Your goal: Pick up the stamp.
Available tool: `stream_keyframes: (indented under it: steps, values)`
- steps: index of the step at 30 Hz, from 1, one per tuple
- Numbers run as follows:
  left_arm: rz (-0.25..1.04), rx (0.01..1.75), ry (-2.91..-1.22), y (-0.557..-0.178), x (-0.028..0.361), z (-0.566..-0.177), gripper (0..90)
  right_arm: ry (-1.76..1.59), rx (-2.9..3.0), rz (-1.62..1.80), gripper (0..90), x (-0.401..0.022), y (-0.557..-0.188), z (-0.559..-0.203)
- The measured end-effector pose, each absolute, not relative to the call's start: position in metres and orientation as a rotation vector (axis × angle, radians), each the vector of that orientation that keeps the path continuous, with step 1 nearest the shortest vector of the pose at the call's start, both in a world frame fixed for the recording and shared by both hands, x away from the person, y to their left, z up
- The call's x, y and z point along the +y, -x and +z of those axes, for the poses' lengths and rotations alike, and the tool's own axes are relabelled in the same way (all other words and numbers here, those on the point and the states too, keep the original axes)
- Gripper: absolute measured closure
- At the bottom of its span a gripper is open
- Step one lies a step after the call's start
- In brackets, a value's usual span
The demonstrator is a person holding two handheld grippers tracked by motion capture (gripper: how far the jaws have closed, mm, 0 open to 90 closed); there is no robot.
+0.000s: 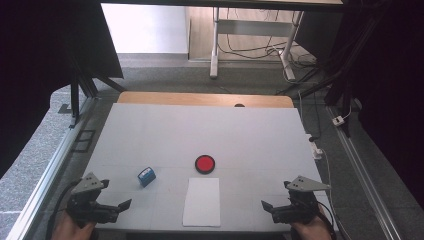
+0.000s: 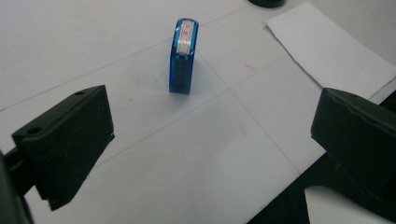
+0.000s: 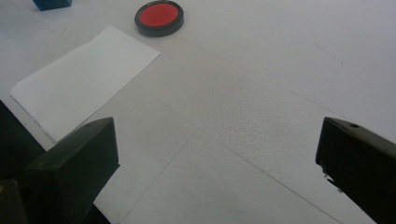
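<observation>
Between spread left hand-held gripper (image 1: 119, 206) and right hand-held gripper (image 1: 269, 207), paper sheet (image 1: 202, 201), blue stamp (image 1: 146, 176), red pad (image 1: 205, 163)

Plastic, paper and a matt white worktop

The blue stamp (image 2: 183, 56) looks like glossy, see-through plastic with a white label strip on top; the round ink pad (image 3: 159, 17) has a shiny black plastic rim around a flat red face. The paper sheet (image 3: 84, 79) is smooth and matt. The worktop (image 1: 165, 130) is covered in a white, faintly grainy matt sheet, with a wooden edge at the far side. The black jaws look like dull, hard plastic.
</observation>
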State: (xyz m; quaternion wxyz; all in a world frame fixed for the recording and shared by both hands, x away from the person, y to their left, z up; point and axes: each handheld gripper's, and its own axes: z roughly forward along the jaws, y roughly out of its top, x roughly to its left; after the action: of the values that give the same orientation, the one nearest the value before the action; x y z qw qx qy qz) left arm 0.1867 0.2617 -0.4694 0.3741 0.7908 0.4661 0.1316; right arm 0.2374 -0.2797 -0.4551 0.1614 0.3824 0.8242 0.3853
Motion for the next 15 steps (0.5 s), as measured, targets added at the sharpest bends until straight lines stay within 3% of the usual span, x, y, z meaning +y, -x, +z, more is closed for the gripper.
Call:
stream_keyframes:
  steps: [15]
  values:
    - [0.293, 1.17, -2.023, -0.209, 0.254, -0.472, 0.6, -1.086, 2.355, 1.083, 0.0, -0.279, -0.237, -0.455]
